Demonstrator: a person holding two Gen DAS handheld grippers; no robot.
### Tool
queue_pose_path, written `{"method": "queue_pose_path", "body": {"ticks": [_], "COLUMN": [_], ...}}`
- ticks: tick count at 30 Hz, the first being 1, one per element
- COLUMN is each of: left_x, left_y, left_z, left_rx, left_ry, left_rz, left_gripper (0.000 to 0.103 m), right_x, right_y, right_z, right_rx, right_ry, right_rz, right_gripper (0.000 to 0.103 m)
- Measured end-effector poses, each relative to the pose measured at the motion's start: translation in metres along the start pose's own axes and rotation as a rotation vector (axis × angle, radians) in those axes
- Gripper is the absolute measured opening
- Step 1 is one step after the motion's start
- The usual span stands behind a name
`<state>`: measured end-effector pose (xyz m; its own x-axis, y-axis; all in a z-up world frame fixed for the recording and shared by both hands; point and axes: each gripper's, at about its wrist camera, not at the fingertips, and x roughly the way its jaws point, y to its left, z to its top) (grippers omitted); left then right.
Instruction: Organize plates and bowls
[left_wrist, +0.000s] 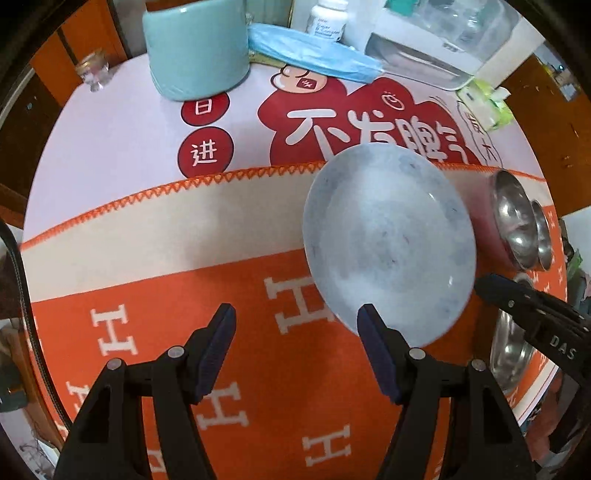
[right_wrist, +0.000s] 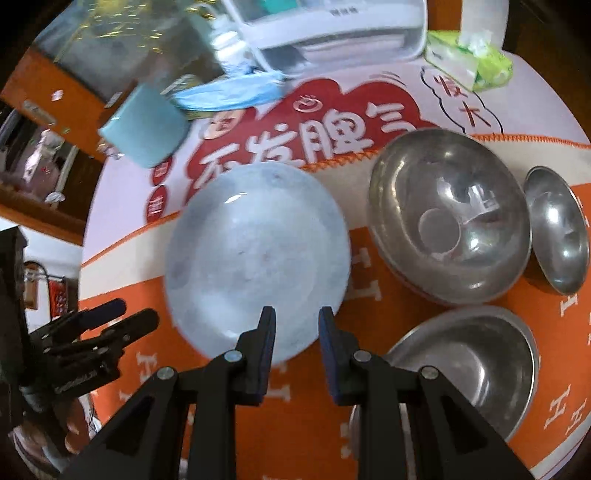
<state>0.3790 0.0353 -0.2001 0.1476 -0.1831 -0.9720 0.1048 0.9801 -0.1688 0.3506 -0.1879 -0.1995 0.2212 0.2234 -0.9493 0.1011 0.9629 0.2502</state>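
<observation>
A round, glossy pale-blue marbled plate (right_wrist: 256, 254) lies on the orange woven cloth (left_wrist: 236, 369), the right gripper (right_wrist: 297, 328) parted just at its near rim. Beside it sit smooth steel bowls (right_wrist: 450, 218). The left gripper (left_wrist: 297, 326) gapes wide above cloth. Behind: teal cup (left_wrist: 195, 48), tissue pack (right_wrist: 469, 61).

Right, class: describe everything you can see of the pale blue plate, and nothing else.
The plate is round, pale blue-grey with faint darker marbling, glossy like glazed ceramic, with a shallow well and a raised rim. It looks empty. It lies over the orange blanket, its far edge reaching the printed cloth. The right claw straddles its near rim, jaws apart; whether it touches is unclear. Steel bowls sit to its right.
</observation>
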Motion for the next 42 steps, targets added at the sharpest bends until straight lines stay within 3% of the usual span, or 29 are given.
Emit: {"method": "queue_pose_path", "body": {"ticks": [7,12,14,15,18,26,33,42], "left_x": [0.015,0.031,0.039,0.045,0.050,0.042,-0.005,-0.055], "left_y": [0.005,0.007,0.006,0.005,0.005,-0.008,-0.004,0.008], "left_z": [0.019,0.028,0.029,0.031,0.033,0.025,0.007,-0.039], "left_rx": [-0.025,-0.035,-0.031,-0.034,-0.069,-0.023,-0.006,0.008], "left_ry": [0.003,0.026,0.034,0.047,0.050,0.026,-0.021,-0.130], "left_rz": [0.022,-0.002,-0.004,-0.020,-0.106,-0.057,-0.013,0.026], "left_gripper": [0.067,0.063,0.040,0.036,0.010,0.009,0.009,0.010], "right_x": [0.021,0.036,0.039,0.040,0.041,0.036,0.016,-0.022], "right_y": [-0.018,-0.019,-0.017,-0.016,-0.015,-0.020,-0.009,0.022], "right_z": [0.008,0.015,0.015,0.016,0.014,0.009,-0.007,-0.034], "right_rx": [0.066,0.075,0.068,0.062,0.045,0.064,0.068,-0.025], "right_ry": [0.032,0.028,0.017,0.012,-0.007,-0.015,-0.022,-0.094], "right_rz": [0.003,-0.003,-0.015,-0.023,-0.065,-0.016,0.042,0.061], "right_gripper": [0.024,0.024,0.023,0.022,0.011,0.009,0.009,0.009]}}
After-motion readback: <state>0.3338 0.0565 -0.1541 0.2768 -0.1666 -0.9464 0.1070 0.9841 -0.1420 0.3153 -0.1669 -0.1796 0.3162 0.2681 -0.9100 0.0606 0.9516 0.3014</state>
